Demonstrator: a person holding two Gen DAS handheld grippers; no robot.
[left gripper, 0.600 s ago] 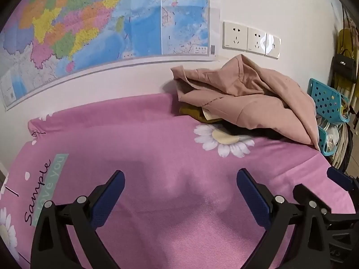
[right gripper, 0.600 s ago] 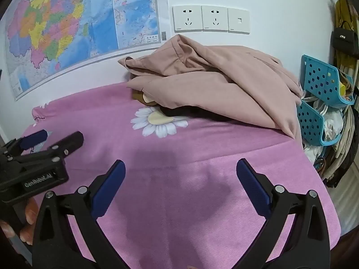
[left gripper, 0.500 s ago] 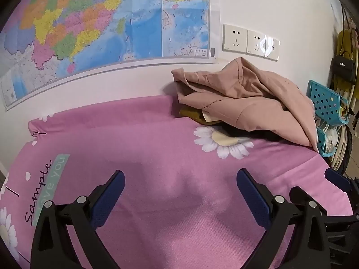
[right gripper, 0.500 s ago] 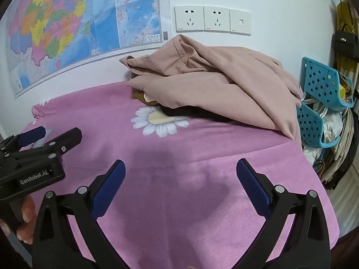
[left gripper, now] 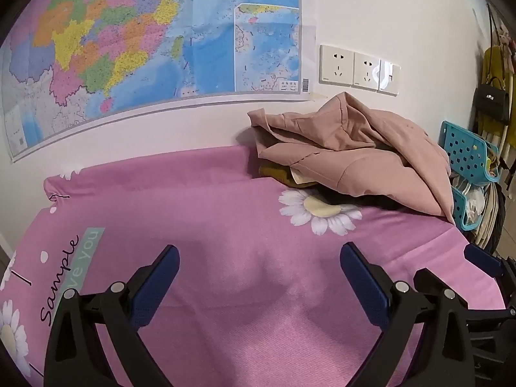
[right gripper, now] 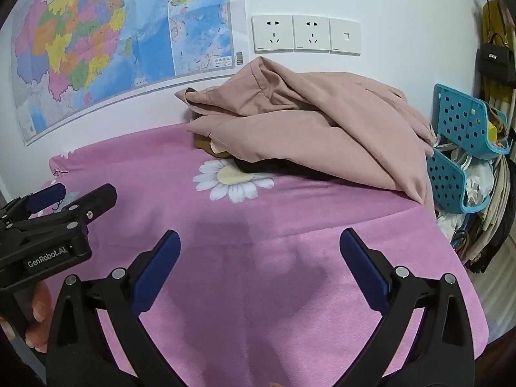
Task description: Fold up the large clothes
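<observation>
A crumpled beige-pink garment (left gripper: 348,151) (right gripper: 306,125) lies heaped at the far right of the table against the wall. Darker mustard and black cloth (right gripper: 258,164) peeks out under its front edge. The table is covered by a pink cloth with daisy prints (left gripper: 225,213) (right gripper: 258,245). My left gripper (left gripper: 258,258) hovers open over the bare pink cloth, well short of the garment. My right gripper (right gripper: 259,242) is open too, nothing between its blue pads, a little nearer to the heap. In the right wrist view the left gripper (right gripper: 61,200) shows at the left edge, held by a hand (right gripper: 35,309).
A large map (left gripper: 129,48) and a row of wall sockets (right gripper: 306,34) are on the wall behind the table. Turquoise plastic baskets (right gripper: 461,148) with bags and cloth stand off the table's right edge. A black handbag (right gripper: 495,61) hangs at the far right.
Both views have shifted slightly, the garment heap sitting a little lower in each picture. In the right wrist view the left gripper has slid a bit down. Both stay open.
</observation>
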